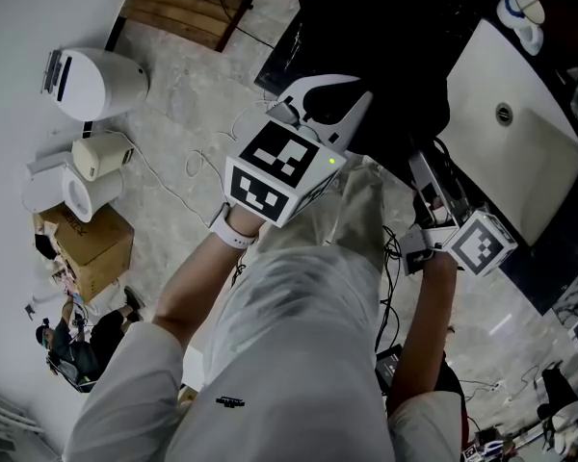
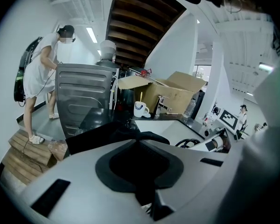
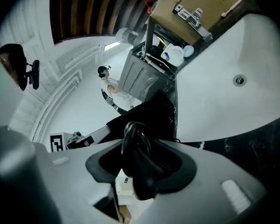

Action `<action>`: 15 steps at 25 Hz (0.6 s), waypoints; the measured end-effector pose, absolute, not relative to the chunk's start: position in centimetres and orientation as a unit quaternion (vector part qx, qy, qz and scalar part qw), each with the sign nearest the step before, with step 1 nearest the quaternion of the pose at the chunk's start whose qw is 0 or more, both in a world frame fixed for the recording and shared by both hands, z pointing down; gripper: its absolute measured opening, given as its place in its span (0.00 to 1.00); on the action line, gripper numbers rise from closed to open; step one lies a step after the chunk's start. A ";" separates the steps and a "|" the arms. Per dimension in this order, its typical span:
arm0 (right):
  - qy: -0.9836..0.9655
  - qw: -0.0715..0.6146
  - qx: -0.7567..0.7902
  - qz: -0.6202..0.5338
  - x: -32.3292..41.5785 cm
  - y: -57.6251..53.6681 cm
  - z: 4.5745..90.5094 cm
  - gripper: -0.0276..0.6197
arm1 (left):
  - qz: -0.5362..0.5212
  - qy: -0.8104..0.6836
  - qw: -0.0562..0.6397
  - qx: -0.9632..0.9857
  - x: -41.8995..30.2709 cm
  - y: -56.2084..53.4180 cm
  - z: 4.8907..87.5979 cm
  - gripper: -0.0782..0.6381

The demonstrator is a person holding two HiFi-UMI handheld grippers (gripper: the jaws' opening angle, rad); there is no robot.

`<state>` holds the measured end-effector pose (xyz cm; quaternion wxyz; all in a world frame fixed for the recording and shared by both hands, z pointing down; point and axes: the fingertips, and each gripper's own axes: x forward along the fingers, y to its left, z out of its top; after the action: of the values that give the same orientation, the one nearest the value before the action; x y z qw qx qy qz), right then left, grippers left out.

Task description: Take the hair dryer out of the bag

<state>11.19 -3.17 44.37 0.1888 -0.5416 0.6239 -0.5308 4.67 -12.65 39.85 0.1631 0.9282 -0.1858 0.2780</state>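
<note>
A black bag (image 1: 385, 56) lies on the dark counter beside the sink. My left gripper (image 1: 364, 99) points into its near edge, and in the left gripper view the jaws (image 2: 141, 167) are shut on the black bag fabric (image 2: 112, 136). My right gripper (image 1: 426, 186) hangs lower at the counter's front edge. In the right gripper view a thick black looped cord (image 3: 137, 157) stands between its jaws (image 3: 140, 164), with gaps on both sides. Behind the loop lies the bag (image 3: 149, 111). The hair dryer's body is in no view.
A white sink (image 1: 506, 114) takes up the counter on the right, with a mug (image 1: 520, 8) behind it. A cardboard box (image 2: 172, 94) and a grey machine (image 2: 84, 94) stand further back. A person in white (image 2: 39, 73) stands at the far left. White appliances (image 1: 96, 85) and cables lie on the floor.
</note>
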 end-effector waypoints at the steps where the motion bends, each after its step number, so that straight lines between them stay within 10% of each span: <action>1: 0.624 0.191 -0.539 -0.533 11.1 -3.4 44.5 0.32 | 0.279 -0.184 0.164 0.928 4.8 -12.6 39.9 0.14; 15: 0.642 0.202 -0.524 -0.523 10.2 -5.3 44.1 0.26 | 0.276 -0.176 0.170 0.930 5.0 -13.2 39.9 0.14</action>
<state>10.19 -5.32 44.14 0.2022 -0.5236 0.6418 -0.5226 5.05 -13.22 39.86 0.1704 0.9296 -0.1757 0.2757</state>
